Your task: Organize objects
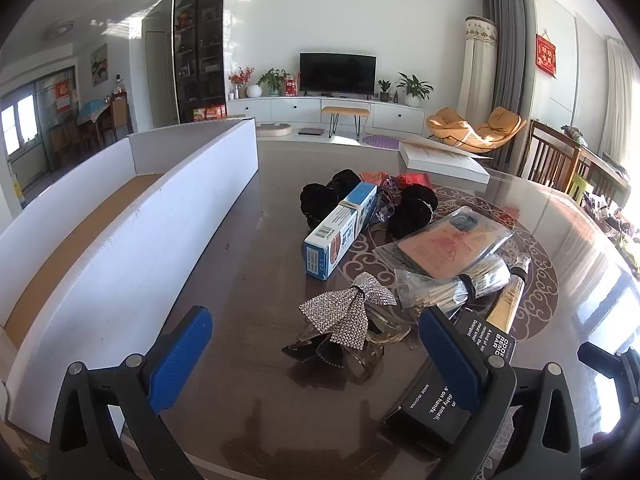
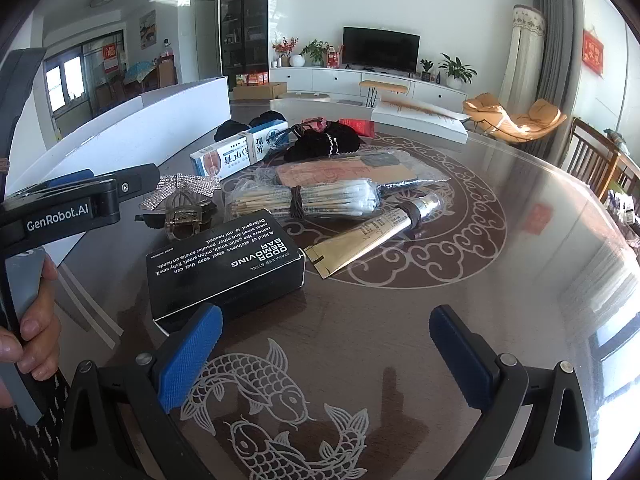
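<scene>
Black soap box (image 2: 224,276) nearest, just ahead of right gripper (image 2: 326,354), jaws wide, empty. Left gripper (image 1: 316,354) also wide, empty, rhinestone bow (image 1: 348,312) beyond the box; white tray (image 1: 132,216) left of the box on the table (image 2: 400,320).

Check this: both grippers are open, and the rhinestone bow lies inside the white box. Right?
Not quite. Both grippers, left and right, are open, but the rhinestone bow lies on the table beside the white box, as the left wrist view shows.
</scene>
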Demonstrator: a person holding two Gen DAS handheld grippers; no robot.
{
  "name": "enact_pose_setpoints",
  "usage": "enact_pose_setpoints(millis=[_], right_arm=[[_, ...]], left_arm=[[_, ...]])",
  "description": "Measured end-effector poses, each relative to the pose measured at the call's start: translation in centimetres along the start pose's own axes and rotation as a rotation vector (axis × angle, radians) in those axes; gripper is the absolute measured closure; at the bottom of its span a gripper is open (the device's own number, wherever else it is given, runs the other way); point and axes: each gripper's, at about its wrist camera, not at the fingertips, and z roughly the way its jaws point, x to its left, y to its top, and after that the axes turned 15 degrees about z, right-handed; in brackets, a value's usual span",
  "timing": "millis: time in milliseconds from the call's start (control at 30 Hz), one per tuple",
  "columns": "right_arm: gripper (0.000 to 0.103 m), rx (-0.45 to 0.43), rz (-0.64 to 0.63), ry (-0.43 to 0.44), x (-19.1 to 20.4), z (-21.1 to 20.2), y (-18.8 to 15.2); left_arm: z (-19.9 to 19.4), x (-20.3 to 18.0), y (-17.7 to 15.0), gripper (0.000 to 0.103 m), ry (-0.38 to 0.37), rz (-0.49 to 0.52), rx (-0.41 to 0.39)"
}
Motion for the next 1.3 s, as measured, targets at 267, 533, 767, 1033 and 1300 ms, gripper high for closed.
enact_pose_setpoints(millis=[267,533,767,1033,1300], right_arm=[[0.000,0.101,-0.001,0.001,0.2,1.9,-0.5],[0.000,0.202,-0.037,-0.062,0.7,4.6,0.5],[0.000,0.228,-0.022,-0.026,0.9,6.9,2.2],[0.000,0.188,0.013,-0.038,0.8,8.3,3.5],[0.000,0.180,0.015,-0.037,1.0,8.4,3.6]], left_arm=[[0.5,0.1,-0.1,0.000,-0.011,-0.011,0.020],[1.1,0.2,-0.3,0.000,-0.014,-0.021,0.054],[1.6,0.8,-0.5,0.000,-0.032,-0.056,0.082],[1.9,0.9,-0.6,0.000,-0.051,-0.066,0.098],[2.4,0.5,-0.6,0.000,-0.070,-0.050,0.118]])
